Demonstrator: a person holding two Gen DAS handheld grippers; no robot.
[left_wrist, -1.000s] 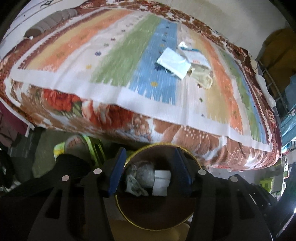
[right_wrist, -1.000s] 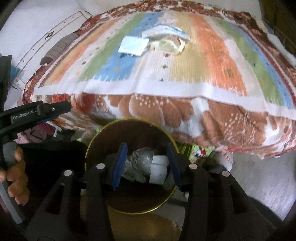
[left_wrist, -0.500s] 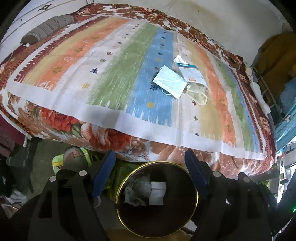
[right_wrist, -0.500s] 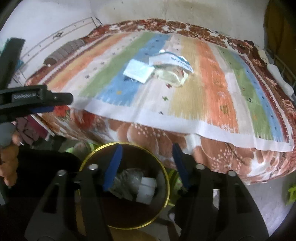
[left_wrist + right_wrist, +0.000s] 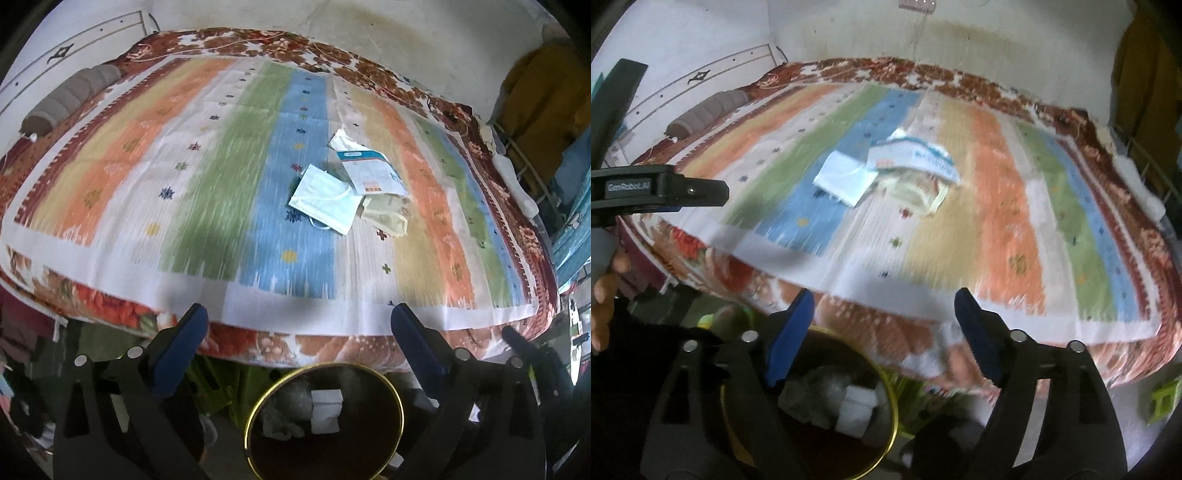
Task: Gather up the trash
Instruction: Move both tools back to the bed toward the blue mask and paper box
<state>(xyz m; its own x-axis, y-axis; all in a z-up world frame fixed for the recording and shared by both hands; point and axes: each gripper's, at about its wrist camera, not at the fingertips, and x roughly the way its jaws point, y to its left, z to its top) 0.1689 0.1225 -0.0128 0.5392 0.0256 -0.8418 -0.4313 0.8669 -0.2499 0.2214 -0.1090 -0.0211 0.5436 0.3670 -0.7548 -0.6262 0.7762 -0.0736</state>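
Note:
A pale blue face mask (image 5: 325,204) lies on the striped bedspread (image 5: 207,206), touching a white-and-teal packet (image 5: 371,170) and a cream crumpled wrapper (image 5: 386,218). They also show in the right wrist view: the mask (image 5: 846,179), the packet (image 5: 916,157), the wrapper (image 5: 916,192). A dark bin with a gold rim (image 5: 384,376) stands on the floor at the bed's near edge, holding crumpled and white trash (image 5: 325,410). My left gripper (image 5: 297,317) is open and empty above the bin. My right gripper (image 5: 884,301) is open and empty above the bed edge, bin rim (image 5: 892,391) below.
A grey bolster (image 5: 70,99) lies at the bed's far left by the white headboard. Yellow clothing (image 5: 546,96) hangs at the right beside a metal rack. The left gripper's side (image 5: 657,192) shows at the right view's left edge. A green object (image 5: 1163,400) sits on the floor.
Both grippers have risen from over the bin toward the bed and opened wider. The bin has dropped lower in both views and more of the bedspread shows.

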